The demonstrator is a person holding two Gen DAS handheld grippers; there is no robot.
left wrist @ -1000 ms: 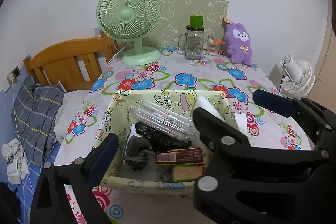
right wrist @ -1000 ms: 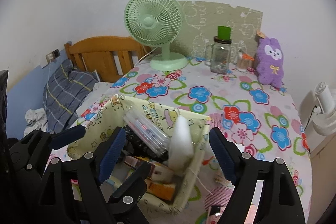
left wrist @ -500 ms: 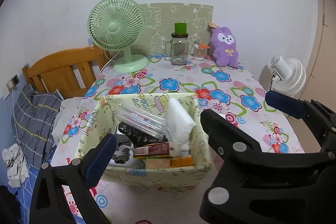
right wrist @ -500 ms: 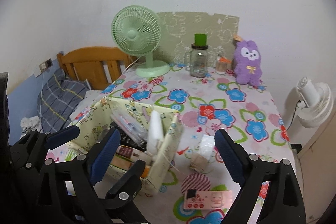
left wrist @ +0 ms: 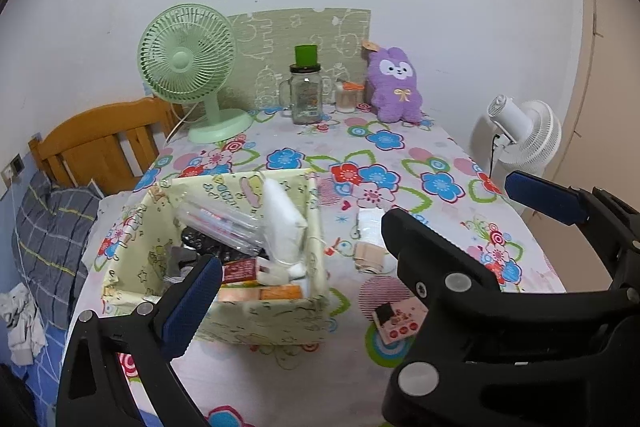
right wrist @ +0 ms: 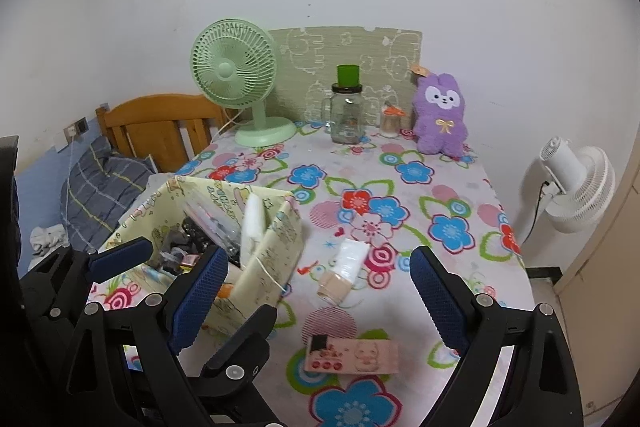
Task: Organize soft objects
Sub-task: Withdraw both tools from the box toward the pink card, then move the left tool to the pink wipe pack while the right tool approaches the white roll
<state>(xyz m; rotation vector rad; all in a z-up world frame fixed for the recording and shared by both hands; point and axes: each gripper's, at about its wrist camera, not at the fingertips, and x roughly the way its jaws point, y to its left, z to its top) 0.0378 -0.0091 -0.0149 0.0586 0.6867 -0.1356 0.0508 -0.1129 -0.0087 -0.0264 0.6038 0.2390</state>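
**Both grippers wide, nothing held; bin packed, three soft items loose on cloth**

Left wrist view:
- Left gripper [left wrist: 362, 239] spread wide, nothing between the pads; one blue pad low at left over the bin's near wall, the other far out at right over the cloth. Right gripper's black frame across the lower right of this view.
- Bin [left wrist: 256, 323], fabric, cartoon print, on the left side of the table [left wrist: 440, 155]. Stuffed with a clear pen case, a dark bundle, small boxes, and a white pack [left wrist: 280, 223] upright against the right wall. Upright probably because no flat room is left.
- Right of the bin, apart from it: tissue pack [left wrist: 370, 221] with a beige pad [left wrist: 370, 259] touching its near end; pink packet [left wrist: 396, 319] nearer the camera.

Right wrist view:
- Right gripper [right wrist: 318, 291] wide apart, empty; tissue pack [right wrist: 352, 259], beige pad [right wrist: 334, 285] and pink packet [right wrist: 352, 351] framed between the pads but well below and ahead, untouched. Left gripper's pad visible at far left over the bin [right wrist: 276, 243].
- Plush [right wrist: 440, 115] upright at the far edge, beside a jar [right wrist: 346, 115] and fan [right wrist: 240, 79].

Judgement: between picks. Loose items on the right gripper's side, so likely its job; pink packet nearest. Bin nearly full; thin flat items likely to need edgewise insertion.
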